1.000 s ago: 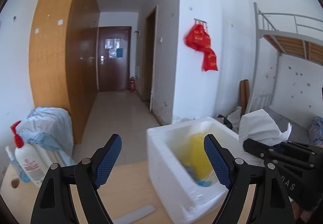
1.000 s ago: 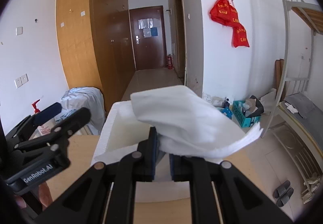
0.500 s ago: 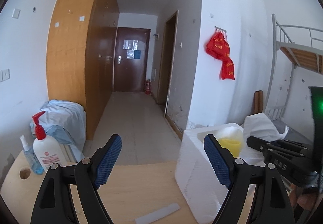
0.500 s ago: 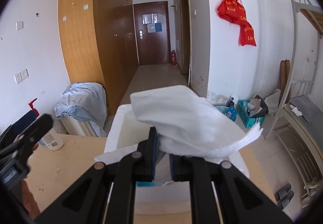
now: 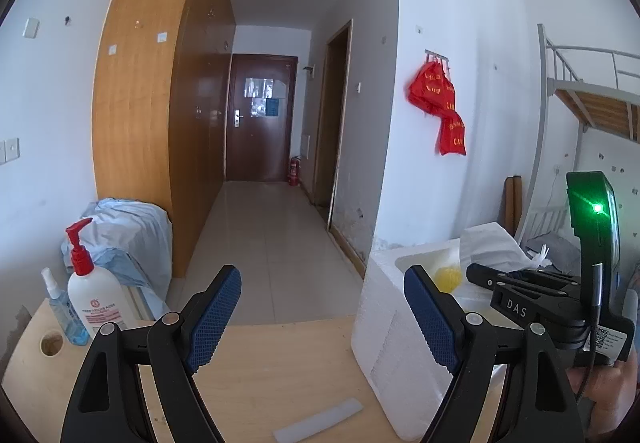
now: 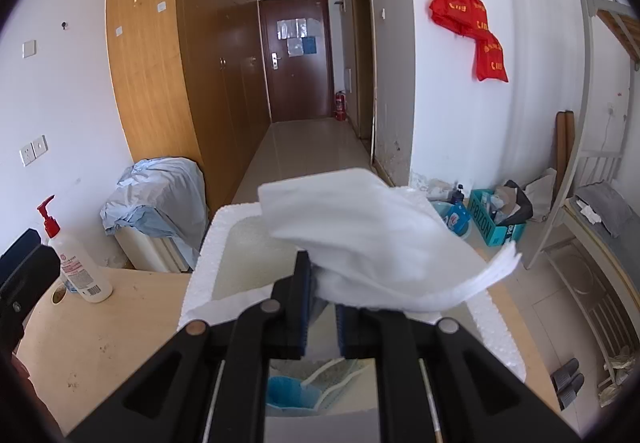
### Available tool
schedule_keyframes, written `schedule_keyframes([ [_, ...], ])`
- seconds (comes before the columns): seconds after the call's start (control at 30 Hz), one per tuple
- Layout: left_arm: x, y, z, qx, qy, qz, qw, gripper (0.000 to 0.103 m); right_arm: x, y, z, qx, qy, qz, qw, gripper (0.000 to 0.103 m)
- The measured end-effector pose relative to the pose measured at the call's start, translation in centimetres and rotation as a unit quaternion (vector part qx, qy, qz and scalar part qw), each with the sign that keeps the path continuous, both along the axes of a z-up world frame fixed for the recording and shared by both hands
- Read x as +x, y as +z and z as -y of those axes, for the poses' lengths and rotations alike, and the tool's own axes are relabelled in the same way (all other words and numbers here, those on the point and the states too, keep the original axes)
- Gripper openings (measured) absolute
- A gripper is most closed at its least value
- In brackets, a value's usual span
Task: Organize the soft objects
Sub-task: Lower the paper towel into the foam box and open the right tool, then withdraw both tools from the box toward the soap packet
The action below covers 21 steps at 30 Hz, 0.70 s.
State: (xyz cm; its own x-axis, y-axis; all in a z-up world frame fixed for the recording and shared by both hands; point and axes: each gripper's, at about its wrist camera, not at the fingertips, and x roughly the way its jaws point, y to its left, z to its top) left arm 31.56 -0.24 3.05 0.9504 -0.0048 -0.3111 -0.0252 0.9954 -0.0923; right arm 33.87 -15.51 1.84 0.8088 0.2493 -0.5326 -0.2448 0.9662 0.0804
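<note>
Over foam box (image 6: 208,255) — tongs (image 6: 322,317) pinching tissue (image 6: 360,239).

White foam box (image 6: 208,255): rough, beaded polystyrene. Tissue wad (image 6: 372,239): soft matt paper, layered edges. Right gripper (image 6: 322,313): matt black plastic, blue textured pads. Table (image 5: 280,371): pale wood, smooth, scuffed. Pump bottle (image 5: 96,299): glossy white plastic. Floor tiles (image 5: 264,227): glossy.
</note>
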Motion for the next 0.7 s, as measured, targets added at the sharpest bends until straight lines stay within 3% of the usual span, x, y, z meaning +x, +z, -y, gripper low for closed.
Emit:
schedule_keyframes([
  [0.03, 0.0, 0.0, 0.0, 0.000, -0.001, 0.000, 1.0000, 0.084, 0.0, 0.0, -0.1, -0.002, -0.001, -0.002, 1.000, 0.015],
  [0.1, 0.0, 0.0, 0.0, -0.002, 0.001, 0.001, 1.0000, 0.084, 0.2, -0.1, -0.3, -0.014, 0.000, -0.013, 1.000, 0.026],
  [0.17, -0.1, 0.0, 0.0, -0.004, 0.000, 0.001, 1.0000, 0.084, 0.1, -0.2, -0.4, -0.022, -0.005, -0.010, 1.000, 0.052],
  [0.27, -0.1, 0.0, 0.2, -0.002, -0.001, 0.001, 1.0000, 0.084, -0.3, 0.0, -0.6, -0.043, -0.018, 0.005, 0.999, 0.073],
  [0.37, -0.1, -0.1, 0.1, -0.002, -0.002, 0.000, 1.0000, 0.084, -0.7, 0.2, -1.0, -0.059, -0.021, 0.014, 0.998, 0.079],
  [0.7, -0.2, -0.1, 0.1, -0.001, -0.001, -0.001, 1.0000, 0.084, -0.9, 0.3, -1.1, -0.065, -0.020, 0.016, 0.998, 0.079],
])
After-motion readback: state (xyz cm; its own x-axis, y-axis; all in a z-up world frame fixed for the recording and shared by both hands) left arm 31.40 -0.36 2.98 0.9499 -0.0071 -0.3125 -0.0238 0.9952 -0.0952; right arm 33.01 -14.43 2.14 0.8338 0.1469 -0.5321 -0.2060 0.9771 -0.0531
